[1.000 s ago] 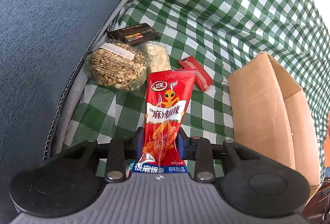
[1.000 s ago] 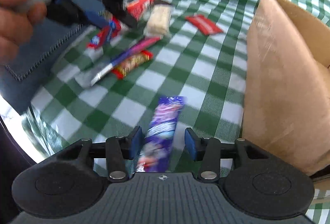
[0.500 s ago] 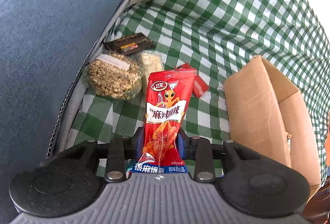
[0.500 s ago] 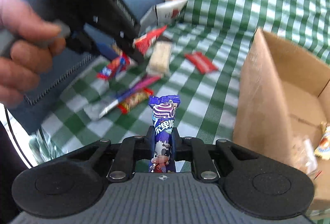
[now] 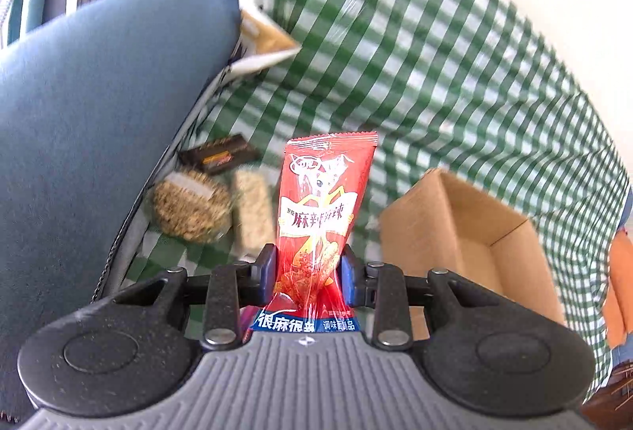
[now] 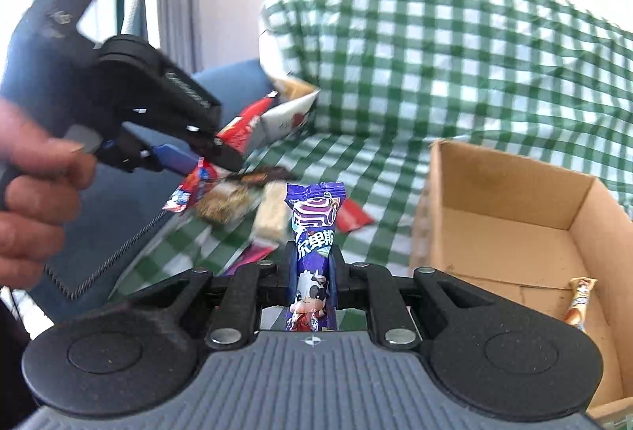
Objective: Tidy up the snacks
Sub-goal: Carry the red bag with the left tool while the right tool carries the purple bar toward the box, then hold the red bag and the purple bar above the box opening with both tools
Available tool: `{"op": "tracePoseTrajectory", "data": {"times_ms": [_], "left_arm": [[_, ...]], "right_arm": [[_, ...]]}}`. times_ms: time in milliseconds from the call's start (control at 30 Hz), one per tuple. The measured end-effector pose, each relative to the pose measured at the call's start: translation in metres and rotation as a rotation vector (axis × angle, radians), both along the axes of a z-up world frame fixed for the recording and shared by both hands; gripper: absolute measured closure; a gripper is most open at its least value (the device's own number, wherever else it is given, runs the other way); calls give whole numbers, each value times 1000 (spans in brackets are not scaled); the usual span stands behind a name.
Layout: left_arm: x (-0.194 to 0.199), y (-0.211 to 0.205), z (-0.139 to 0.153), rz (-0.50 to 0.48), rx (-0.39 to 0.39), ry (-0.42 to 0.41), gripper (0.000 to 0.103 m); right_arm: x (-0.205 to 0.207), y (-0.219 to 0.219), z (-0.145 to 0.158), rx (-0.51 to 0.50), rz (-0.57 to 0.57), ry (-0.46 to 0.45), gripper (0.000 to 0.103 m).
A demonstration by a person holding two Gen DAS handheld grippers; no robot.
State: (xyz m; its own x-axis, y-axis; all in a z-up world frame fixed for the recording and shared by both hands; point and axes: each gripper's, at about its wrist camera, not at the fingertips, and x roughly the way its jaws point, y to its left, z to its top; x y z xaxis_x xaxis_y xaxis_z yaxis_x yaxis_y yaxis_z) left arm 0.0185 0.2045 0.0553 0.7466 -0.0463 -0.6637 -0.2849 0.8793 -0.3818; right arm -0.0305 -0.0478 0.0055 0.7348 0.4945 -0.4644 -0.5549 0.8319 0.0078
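My left gripper (image 5: 308, 268) is shut on a red spicy-snack packet (image 5: 324, 208), which stands up between the pads, lifted above the checked cloth. My right gripper (image 6: 312, 271) is shut on a purple candy packet (image 6: 314, 232) held upright. The open cardboard box (image 5: 467, 228) lies right of the left gripper; in the right wrist view the cardboard box (image 6: 510, 208) is at the right with one small wrapped candy (image 6: 579, 301) on its floor. The left gripper (image 6: 205, 157) also shows in the right wrist view, held by a hand (image 6: 31, 192), with the red packet (image 6: 190, 186) in it.
More snacks lie on the green checked cloth (image 5: 435, 74): a round grain cake (image 5: 190, 208), a pale bar (image 5: 253, 216), a dark bar (image 5: 221, 155), a red wrapper (image 6: 352, 216). A blue cushion (image 5: 99, 113) fills the left, with a white snack bag (image 5: 261, 46) beside it.
The right gripper closed on the purple packet and lifted it. Both grippers rose and tilted up, so the box interior and sofa back came into view. The left kept its grip.
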Motion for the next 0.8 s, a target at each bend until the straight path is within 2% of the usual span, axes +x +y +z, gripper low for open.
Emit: {"op": "tracePoseTrajectory", "data": {"times_ms": [167,267,367,533,700,800], "left_arm": [[-1,-20,19,-27,17,-60,67],[-3,-27,9,-49,6,-106,67],[6,-27,-11,-56,7,-71,67],[23,-24,-19,-42,-29,-57,67],[30,-49,-14,-133,51,-88,67],[29,-60,-10,-165,88,-118,67]], "right_arm": [[9,-19,9,71,-92,-24,88],[17,-35,16,125,-152,-23,88],[27,-54,25,151,-197,-44,88],[47,-91,45,186,-273,-76,88],[73,-128,60,159,-324,-95,88],[90,-144,55,135,-351,-81,88]]}}
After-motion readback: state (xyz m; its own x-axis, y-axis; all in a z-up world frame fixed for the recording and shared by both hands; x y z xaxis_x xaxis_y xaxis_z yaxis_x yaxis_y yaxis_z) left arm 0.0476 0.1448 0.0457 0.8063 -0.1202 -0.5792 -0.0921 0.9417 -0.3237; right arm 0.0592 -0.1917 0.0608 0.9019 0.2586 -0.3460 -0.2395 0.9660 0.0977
